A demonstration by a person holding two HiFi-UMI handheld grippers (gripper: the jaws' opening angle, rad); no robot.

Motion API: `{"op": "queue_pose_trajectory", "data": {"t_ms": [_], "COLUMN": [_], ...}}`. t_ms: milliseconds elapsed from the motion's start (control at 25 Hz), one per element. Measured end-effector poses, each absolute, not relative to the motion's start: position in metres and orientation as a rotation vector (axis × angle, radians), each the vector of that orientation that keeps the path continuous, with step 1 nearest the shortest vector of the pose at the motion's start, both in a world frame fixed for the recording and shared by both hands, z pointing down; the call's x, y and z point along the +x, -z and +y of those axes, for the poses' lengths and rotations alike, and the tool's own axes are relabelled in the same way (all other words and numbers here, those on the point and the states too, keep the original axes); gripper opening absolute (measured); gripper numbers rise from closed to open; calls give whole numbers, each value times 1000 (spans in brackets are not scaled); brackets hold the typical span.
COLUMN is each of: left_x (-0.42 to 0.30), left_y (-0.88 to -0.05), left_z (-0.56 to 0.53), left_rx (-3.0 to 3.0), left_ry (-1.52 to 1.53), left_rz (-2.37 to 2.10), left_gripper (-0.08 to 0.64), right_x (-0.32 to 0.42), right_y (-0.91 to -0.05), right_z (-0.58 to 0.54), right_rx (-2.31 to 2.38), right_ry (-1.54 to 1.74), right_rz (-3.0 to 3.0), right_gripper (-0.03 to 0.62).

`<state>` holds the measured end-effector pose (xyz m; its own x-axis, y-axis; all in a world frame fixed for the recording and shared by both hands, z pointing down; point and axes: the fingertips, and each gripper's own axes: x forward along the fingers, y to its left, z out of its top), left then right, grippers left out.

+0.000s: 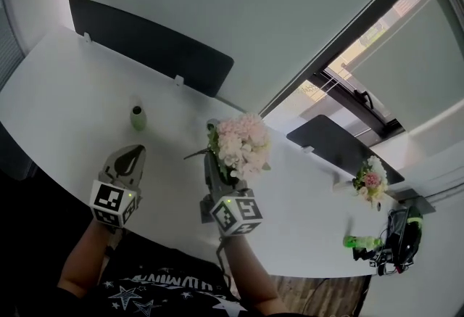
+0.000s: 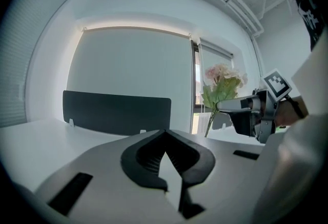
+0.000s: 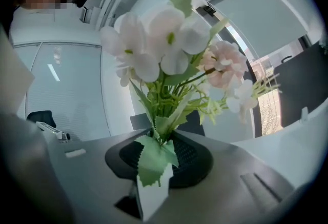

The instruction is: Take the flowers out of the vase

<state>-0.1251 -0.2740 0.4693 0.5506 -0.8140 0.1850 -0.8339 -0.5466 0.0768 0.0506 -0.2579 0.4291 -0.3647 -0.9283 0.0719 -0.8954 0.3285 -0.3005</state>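
With right grey plastic gripper (image 3: 156,138) narrowed tight onto green stems (image 3: 162,99), holding pink-and-white flower bunch (image 3: 169,48); left grey gripper (image 2: 165,135) closed, empty.

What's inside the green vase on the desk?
No stems rise from the green vase; its inside is too small to see. The flowers are clamped in the right gripper, stem ends hidden by its jaws.

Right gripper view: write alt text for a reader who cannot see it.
The right gripper is shut on the stems of a bunch of pale pink and white flowers with green leaves, which rises above the jaws and fills the middle of the view. Behind are a white table, a dark divider panel and a bright window.
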Motion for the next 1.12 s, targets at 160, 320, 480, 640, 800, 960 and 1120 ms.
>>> {"op": "queue_pose_trajectory", "data": {"t_ms": [160,320,480,640,800,960,1120], "left_x": [-93,-70,-58,-55,-59,-68,-74], "left_y": [-473,-480,-491,-500,-506,-509,-509], "left_z": [-256,-241,-231,-225,-221,-219,-219], "left_rx": [2630,2618,2598,2587,2578,2565,2560], "left_ry": [-213,-236,-275,-316,-337,-347,-347], "left_rz": [-1391,-1382,-1390,-1394,-1390,-1396,-1396], "left_gripper": [8,7,8,8,8,8,8], "right_x": [80,101,103,92,88,84,81], "right_y": [-453,-486,-526,-553,-573,-591,-605], "right_z": [-237,-221,-215,-218,-227,-234,-235], "right_rx": [-1733,-1733,-1672,-1633,-1651,-1681,-1714], "right_ry": [578,783,984,1089,1164,1225,1278], "right_rz": [2497,2497,2524,2572,2534,2498,2477], "right_gripper": [91,91,91,91,86,74,67]}}
